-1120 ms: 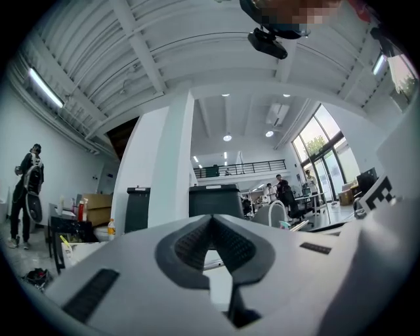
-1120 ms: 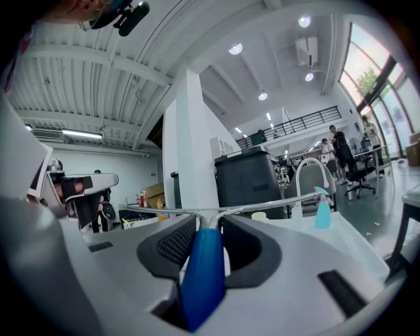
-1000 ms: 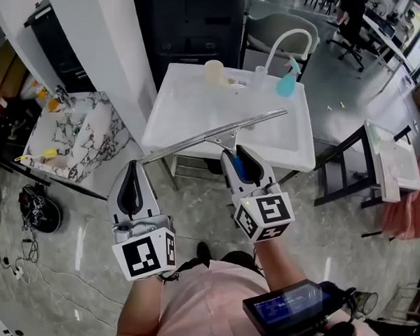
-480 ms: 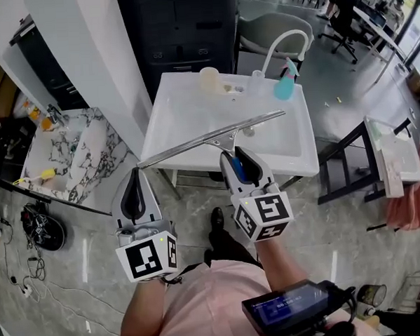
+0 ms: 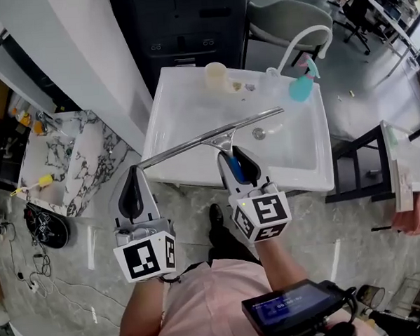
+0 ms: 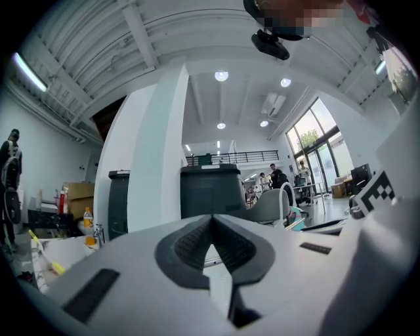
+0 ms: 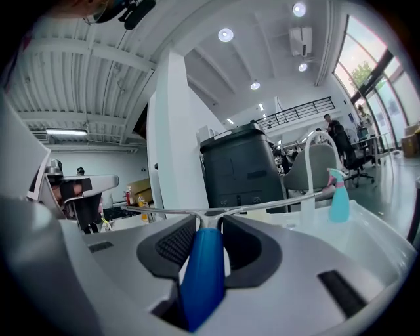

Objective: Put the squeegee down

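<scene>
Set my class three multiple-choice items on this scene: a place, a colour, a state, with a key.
1. Where does the spray bottle stand?
A. on the floor
B. on the chair
C. at the sink's far right corner, by the tap

2. What colour is the squeegee's handle?
A. blue
B. red
C. yellow

3. How is the left gripper?
A. clamped on the squeegee
B. jaws together, empty
C. wide open round a cup

1 C: the head view shows it beside the tap.
2 A: the blue handle sits between the right gripper's jaws.
3 B: its own view shows the pads meeting on nothing.
</scene>
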`<control>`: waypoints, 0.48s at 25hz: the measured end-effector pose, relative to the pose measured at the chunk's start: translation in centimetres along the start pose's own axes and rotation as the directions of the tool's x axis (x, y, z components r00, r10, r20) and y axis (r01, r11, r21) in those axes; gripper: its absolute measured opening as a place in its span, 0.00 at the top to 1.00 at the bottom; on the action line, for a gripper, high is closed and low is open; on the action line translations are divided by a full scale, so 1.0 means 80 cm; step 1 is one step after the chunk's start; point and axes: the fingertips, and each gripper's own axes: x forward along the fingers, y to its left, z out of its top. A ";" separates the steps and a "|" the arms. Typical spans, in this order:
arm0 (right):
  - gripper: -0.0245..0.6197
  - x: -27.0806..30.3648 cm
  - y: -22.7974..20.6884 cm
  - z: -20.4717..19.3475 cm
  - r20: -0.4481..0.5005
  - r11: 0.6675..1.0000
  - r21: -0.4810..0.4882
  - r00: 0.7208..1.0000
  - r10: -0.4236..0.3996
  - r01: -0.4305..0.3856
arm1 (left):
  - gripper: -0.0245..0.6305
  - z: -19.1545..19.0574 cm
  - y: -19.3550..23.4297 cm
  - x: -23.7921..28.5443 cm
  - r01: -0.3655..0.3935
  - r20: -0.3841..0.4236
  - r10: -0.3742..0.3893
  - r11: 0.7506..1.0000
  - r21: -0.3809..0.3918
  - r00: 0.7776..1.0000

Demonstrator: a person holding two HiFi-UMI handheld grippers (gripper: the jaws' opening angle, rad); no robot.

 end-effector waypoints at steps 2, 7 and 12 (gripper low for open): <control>0.75 0.030 -0.008 0.000 -0.007 1.000 0.008 1.000 0.018 -0.018 | 0.95 -0.004 0.007 0.027 -0.015 -0.011 0.015 1.000 0.013 1.000; 0.75 0.103 -0.017 0.017 -0.003 0.996 0.030 0.997 0.078 -0.078 | 0.95 0.008 0.027 0.090 -0.061 -0.008 0.061 0.996 0.061 0.998; 0.75 0.152 -0.017 0.054 0.032 0.991 0.010 0.990 0.136 -0.136 | 0.95 0.034 0.039 0.127 -0.104 0.030 0.102 0.991 0.079 0.994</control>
